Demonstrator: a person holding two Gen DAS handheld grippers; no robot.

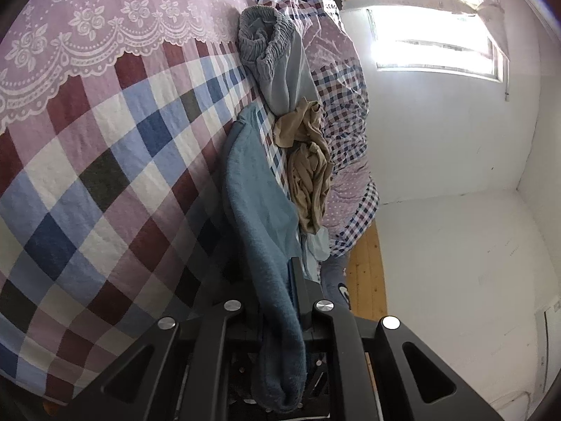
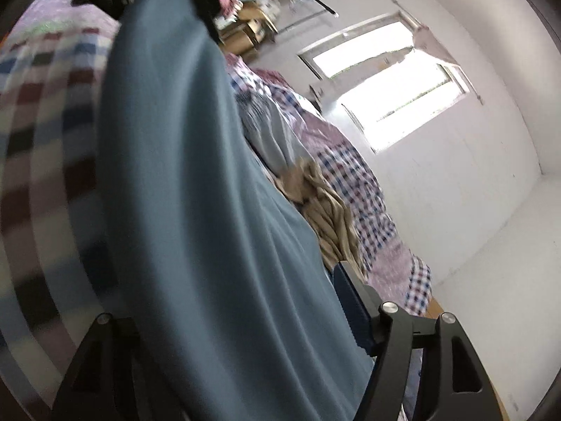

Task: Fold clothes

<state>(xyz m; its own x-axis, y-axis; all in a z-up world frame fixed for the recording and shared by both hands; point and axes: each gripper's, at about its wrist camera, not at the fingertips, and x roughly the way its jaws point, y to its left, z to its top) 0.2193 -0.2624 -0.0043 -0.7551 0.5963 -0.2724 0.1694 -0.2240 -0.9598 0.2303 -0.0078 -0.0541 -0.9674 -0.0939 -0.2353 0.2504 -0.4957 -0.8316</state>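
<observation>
In the left wrist view, the left gripper (image 1: pixel 280 315) is clamped on a fold of the blue garment (image 1: pixel 256 203), which stretches over the checked bedspread (image 1: pixel 105 161) beside grey trousers (image 1: pixel 280 66) and a tan garment (image 1: pixel 308 161). In the blurred right wrist view, the right gripper (image 2: pixel 242 319) stands wide apart, the blue garment (image 2: pixel 196 210) draped between its fingers (image 2: pixel 350 301) unpinched.

Left black two-finger gripper (image 1: pixel 280 301) was clamped tight on blue fleece garment (image 1: pixel 259 210) bunched between its fingers. Right black two-finger gripper (image 2: pixel 242 319) stood wide, same cloth draped loosely between its jaws.
</observation>
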